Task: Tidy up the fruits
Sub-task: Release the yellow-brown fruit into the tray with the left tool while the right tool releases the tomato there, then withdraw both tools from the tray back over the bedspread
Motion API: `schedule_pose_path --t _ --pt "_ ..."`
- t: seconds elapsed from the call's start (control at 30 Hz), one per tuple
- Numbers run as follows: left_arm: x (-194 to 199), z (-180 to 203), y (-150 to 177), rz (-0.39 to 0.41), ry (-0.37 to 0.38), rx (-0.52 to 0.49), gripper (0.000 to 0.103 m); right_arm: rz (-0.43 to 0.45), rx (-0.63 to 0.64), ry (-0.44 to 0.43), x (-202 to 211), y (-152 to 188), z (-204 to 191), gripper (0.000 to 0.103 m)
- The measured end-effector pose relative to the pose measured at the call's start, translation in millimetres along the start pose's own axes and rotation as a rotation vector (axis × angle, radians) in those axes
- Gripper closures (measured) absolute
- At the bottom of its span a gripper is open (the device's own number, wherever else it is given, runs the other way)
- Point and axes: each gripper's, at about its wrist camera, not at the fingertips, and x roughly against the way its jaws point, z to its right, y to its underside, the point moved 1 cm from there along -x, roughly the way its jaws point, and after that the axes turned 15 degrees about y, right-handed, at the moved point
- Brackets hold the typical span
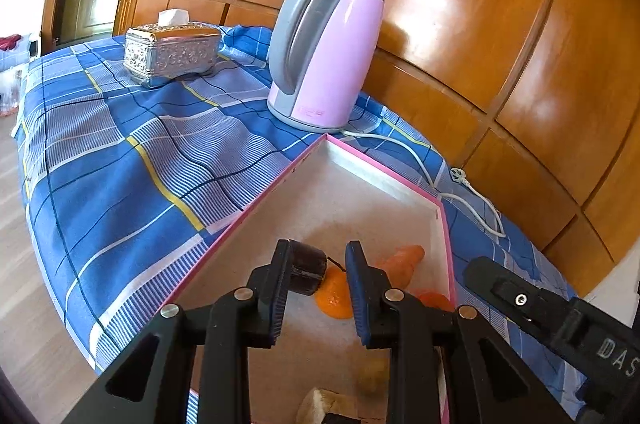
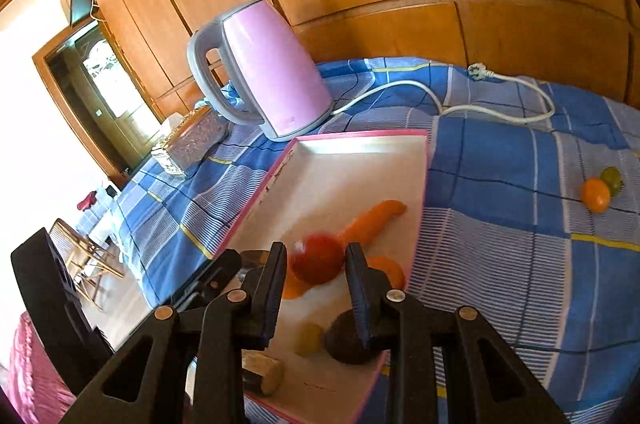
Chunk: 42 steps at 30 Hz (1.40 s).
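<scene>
A pink-rimmed white tray [image 1: 372, 179] [image 2: 360, 143] lies on the blue checked cloth. My left gripper [image 1: 318, 272] is open over the tray; a dark brown fruit [image 1: 306, 272] with a stem sits against its left finger. An orange carrot-like piece [image 1: 404, 258] and an orange slice [image 1: 334, 298] lie in the tray. My right gripper [image 2: 316, 264] is open over the tray, with a blurred red fruit [image 2: 318, 258] between its fingers, apart from both. A carrot [image 2: 374, 220], a yellow fruit [image 2: 308, 338] and a dark avocado-like fruit [image 2: 344, 342] lie in the tray. An orange and a green fruit [image 2: 600, 189] lie on the cloth to the right.
A pink kettle [image 1: 324, 51] [image 2: 264, 71] stands behind the tray, its white cord [image 2: 480, 107] trailing right. A silver tissue box [image 1: 172, 53] stands far left. Wooden panels back the table. A bread-like piece [image 1: 324, 404] lies at the tray's near end.
</scene>
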Motion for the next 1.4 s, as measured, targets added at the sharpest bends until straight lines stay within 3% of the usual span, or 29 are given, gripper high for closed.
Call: schedule_pose_path --t 0.17,0.23,0.3,0.53,0.9,1.03,1.13,1.4 --pt "0.6 0.7 0.2 0.004 -0.011 -0.006 0.076 -0.005 0.017 -0.001 -3.4 3.9 -4.9 0.072" --pt "0.1 -0.1 0.2 0.005 -0.021 -0.004 0.073 -0.008 0.013 0.000 -3.6 5.2 -4.4 0.072" --pt "-0.7 -1.8 0.4 0.005 -0.037 0.003 0.062 -0.014 0.004 0.002 -3.9 7.3 -2.2 0.072" --pt "1.3 0.0 1.5 0.019 -0.048 -0.010 0.054 -0.031 -0.006 0.037 -3.5 16.2 2.4 0.071" --pt "1.0 5.3 2.8 0.014 -0.039 -0.039 0.053 -0.010 0.006 0.119 3.1 24.8 14.5 0.066" --pt "0.5 9.6 4.3 0.007 -0.029 -0.061 0.053 0.017 0.021 0.160 9.3 26.2 18.3 0.063" --pt "0.6 12.7 5.7 0.004 -0.024 -0.074 0.052 0.057 0.035 0.198 17.2 25.6 21.7 0.046" --pt "0.5 22.3 9.2 -0.005 -0.013 -0.113 0.048 0.231 0.114 0.397 53.7 23.8 32.4 0.037"
